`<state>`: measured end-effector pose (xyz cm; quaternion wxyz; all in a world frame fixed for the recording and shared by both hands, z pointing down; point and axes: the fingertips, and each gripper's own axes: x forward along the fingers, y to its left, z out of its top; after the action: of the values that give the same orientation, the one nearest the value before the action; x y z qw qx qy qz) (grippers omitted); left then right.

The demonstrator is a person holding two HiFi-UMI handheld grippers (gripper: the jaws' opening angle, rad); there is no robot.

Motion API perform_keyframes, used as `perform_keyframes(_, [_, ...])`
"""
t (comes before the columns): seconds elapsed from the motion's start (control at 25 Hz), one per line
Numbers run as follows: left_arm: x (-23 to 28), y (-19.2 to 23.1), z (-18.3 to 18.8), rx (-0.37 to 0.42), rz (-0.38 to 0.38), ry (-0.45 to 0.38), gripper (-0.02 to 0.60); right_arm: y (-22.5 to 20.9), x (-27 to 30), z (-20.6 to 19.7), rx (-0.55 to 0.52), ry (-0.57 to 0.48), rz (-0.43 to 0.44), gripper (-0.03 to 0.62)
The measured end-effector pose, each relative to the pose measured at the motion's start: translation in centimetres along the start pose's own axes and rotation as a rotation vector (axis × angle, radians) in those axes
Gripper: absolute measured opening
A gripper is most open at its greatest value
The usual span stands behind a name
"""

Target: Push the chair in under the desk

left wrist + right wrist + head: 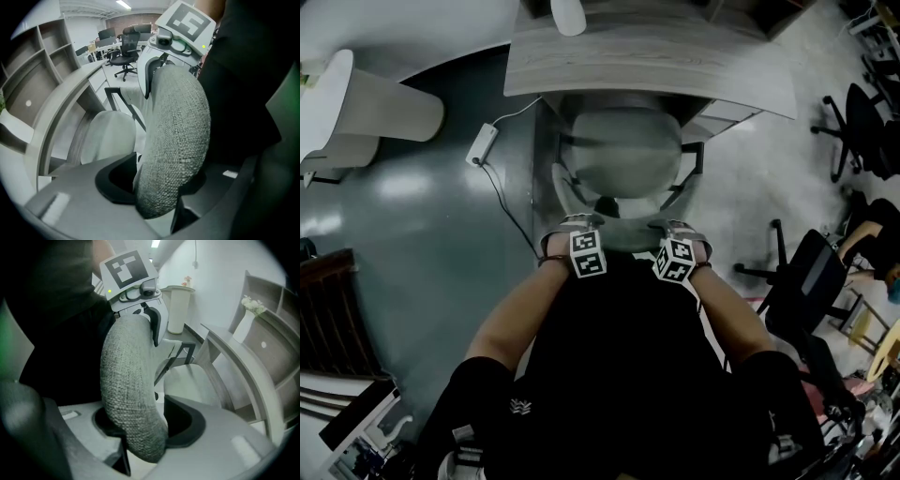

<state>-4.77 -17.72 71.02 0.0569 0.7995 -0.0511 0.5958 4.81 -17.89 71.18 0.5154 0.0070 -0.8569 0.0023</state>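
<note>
I'm mid-push with the left gripper (574,227) and right gripper (680,230) each clamped across the chair (623,150) backrest (176,140), the seat partly under the desk (656,56), so next comes a steady, even shove straight in.

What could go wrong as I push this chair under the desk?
The armrest may strike the desk edge and jolt the white vase. The cable of the power strip lies beside the chair and might snag its base. The left claw and right claw grip only the padded backrest top, so they could slip.
</note>
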Motion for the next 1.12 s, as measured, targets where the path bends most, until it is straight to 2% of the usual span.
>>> perform_keyframes(0.44, [0.9,2.6,0.0,0.009,0.001,0.000,0.196,-2.7,0.9,-0.4,0.004,0.020,-0.010,0.187])
perform_keyframes(0.84, [1.7,7.8,-0.3,-0.007,0.024,0.021,0.196,-7.6,2.1,-0.4,0.021,0.047,-0.017,0.183])
perform_keyframes(1.12, [2.3,9.6,0.4,-0.012,0.017,0.021,0.196,-9.7,2.3,-1.1,0.022,0.063,-0.023,0.186])
